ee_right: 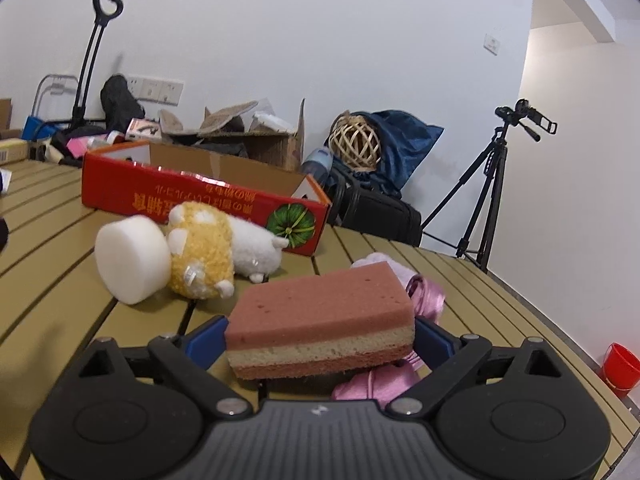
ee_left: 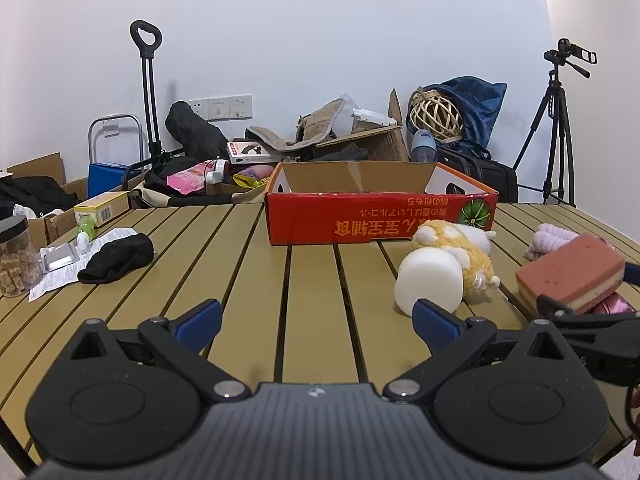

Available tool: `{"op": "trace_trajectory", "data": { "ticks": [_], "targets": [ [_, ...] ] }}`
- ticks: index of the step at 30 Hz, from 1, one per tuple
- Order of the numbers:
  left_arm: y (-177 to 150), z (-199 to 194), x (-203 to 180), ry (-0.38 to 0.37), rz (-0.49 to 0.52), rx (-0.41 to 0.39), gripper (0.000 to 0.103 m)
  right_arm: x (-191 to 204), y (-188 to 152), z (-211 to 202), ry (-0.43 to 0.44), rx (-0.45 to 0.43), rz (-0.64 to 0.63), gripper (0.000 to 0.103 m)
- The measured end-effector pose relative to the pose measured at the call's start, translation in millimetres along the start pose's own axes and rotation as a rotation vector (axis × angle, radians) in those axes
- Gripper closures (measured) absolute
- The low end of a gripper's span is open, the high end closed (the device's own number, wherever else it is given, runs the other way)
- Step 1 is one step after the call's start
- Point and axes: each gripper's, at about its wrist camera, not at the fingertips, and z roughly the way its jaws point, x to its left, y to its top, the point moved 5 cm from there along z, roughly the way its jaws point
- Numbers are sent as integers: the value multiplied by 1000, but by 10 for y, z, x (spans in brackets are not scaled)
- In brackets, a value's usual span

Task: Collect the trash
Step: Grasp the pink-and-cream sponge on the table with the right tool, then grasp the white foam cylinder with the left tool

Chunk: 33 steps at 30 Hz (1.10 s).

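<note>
On the worktop point(ee_left: 312, 280), the open box point(ee_left: 380, 216) lies at the far edge. Before it lies the plush toy point(ee_left: 460, 252), touching the foam cylinder point(ee_left: 428, 280). Right of them sits the sponge point(ee_left: 572, 272); far left lies the sock point(ee_left: 116, 258).

Layered pink sponge point(ee_right: 320, 320) sits between the right hand-held gripper's point(ee_right: 320, 340) blue pads.

Makeshift recording room in a home, plain white wall point(ee_left: 320, 40), slatted table point(ee_left: 312, 280), camera on tripod point(ee_left: 560, 120), wall sockets point(ee_left: 224, 107), clutter of boxes point(ee_left: 368, 140) and bags point(ee_left: 472, 108) behind
</note>
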Motion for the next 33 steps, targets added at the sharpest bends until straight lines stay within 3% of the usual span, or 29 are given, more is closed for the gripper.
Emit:
{"op": "trace_trajectory", "data": {
  "ticks": [11,21,33],
  "targets": [
    [-112,37,-153,-35,31,27,0,-260,90,-311,0,-106,117,7],
    [-238,4,-352,-95,58,36,0,-756,46,-376,-16,-122,239,7],
    [-142,158,-716,-71,123,66,0,-1226,-40,-354,-49,-125,329,7]
  ]
}}
